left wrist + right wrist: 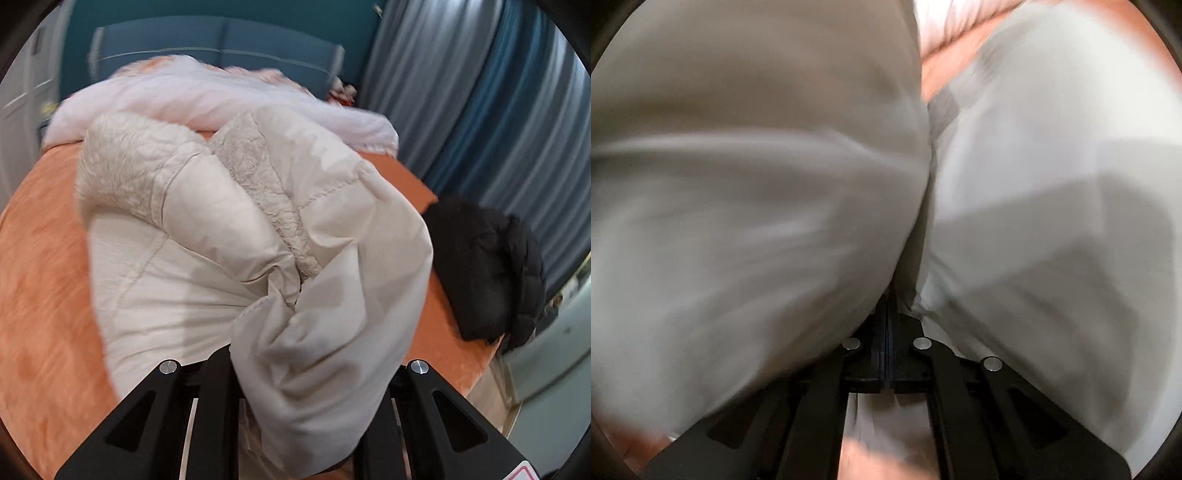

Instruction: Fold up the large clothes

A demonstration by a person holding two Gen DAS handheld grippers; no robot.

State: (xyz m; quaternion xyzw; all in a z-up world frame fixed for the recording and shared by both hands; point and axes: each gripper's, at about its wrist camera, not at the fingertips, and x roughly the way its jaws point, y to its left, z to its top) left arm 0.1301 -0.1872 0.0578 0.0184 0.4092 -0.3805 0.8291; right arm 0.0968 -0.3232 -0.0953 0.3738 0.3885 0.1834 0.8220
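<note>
A large cream padded coat (229, 229) with a fur-trimmed hood (122, 166) lies bunched on the orange bed. My left gripper (295, 373) is shut on a thick fold of the coat, which hangs over and hides its fingertips. In the right wrist view the coat (757, 184) fills nearly the whole frame, blurred. My right gripper (888, 314) is shut, its fingers pressed together, with coat fabric pinched at the tips.
The orange bed cover (40, 280) spreads left and right of the coat. A white-pink duvet (207, 92) lies at the head end by a blue headboard (221, 40). A black puffer jacket (487, 269) sits at the bed's right edge. Blue-grey curtains (480, 92) hang at right.
</note>
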